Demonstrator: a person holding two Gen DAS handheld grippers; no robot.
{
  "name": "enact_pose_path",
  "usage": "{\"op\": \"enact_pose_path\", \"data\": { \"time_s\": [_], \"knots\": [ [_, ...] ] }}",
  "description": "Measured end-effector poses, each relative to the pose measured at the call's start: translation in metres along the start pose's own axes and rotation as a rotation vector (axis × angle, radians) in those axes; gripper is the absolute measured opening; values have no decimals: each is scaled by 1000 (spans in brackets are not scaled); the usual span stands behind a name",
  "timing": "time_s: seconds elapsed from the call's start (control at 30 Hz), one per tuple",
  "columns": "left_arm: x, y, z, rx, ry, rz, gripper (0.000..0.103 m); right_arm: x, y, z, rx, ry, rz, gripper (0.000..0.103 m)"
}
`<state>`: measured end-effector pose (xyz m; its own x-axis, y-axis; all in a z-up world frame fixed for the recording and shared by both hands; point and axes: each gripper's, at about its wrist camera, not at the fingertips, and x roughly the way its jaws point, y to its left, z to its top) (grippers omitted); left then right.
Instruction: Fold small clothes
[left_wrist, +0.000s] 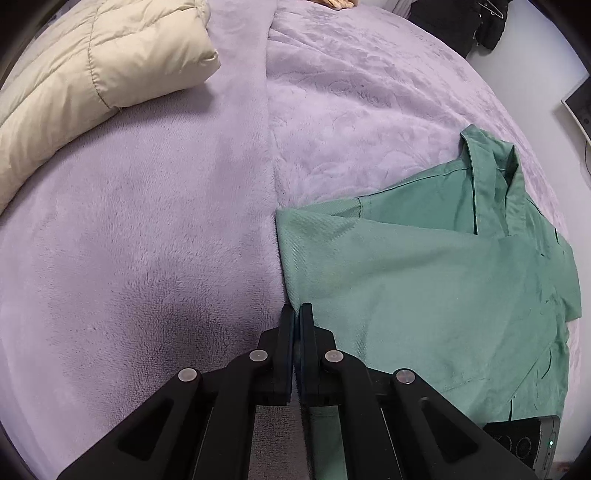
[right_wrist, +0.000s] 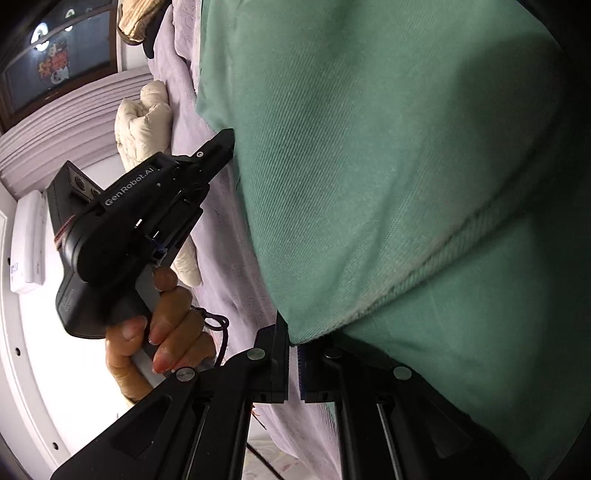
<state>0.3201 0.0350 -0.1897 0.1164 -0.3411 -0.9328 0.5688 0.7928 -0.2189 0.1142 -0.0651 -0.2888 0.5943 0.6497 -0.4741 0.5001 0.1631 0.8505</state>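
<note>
A small green collared shirt (left_wrist: 424, 280) lies on the lilac fleece blanket (left_wrist: 147, 221), partly folded, collar toward the far right. My left gripper (left_wrist: 296, 314) is shut on the shirt's left edge. In the right wrist view the shirt (right_wrist: 388, 166) fills most of the frame, and my right gripper (right_wrist: 293, 341) is shut on a hemmed corner of it, with the right finger hidden under the cloth. The left gripper (right_wrist: 227, 142) shows there too, hand-held, its tips pinched at the shirt's edge.
A cream puffy jacket (left_wrist: 81, 81) lies at the far left of the bed, also seen in the right wrist view (right_wrist: 147, 122). Dark clothes (left_wrist: 461, 22) hang at the back right. White wall and a window (right_wrist: 44, 66) are beyond the bed.
</note>
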Motion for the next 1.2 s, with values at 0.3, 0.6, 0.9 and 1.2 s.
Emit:
{"op": "enact_pose_path", "data": {
  "time_s": [0.3, 0.6, 0.9, 1.2],
  "knots": [
    [-58, -13, -8, 37, -91, 100, 3, -144, 30, 1, -284, -238, -262, 62],
    [-8, -62, -51, 49, -24, 163, 3, -275, -20, 69, -278, -441, -624, 20],
    [-13, -67, -61, 38, -9, 226, 3, -331, -56, 53, -126, -504, -437, 48],
    [-44, -122, -94, 46, 26, 238, 3, -346, -57, 29, -65, -493, -314, 81]
  ]
}}
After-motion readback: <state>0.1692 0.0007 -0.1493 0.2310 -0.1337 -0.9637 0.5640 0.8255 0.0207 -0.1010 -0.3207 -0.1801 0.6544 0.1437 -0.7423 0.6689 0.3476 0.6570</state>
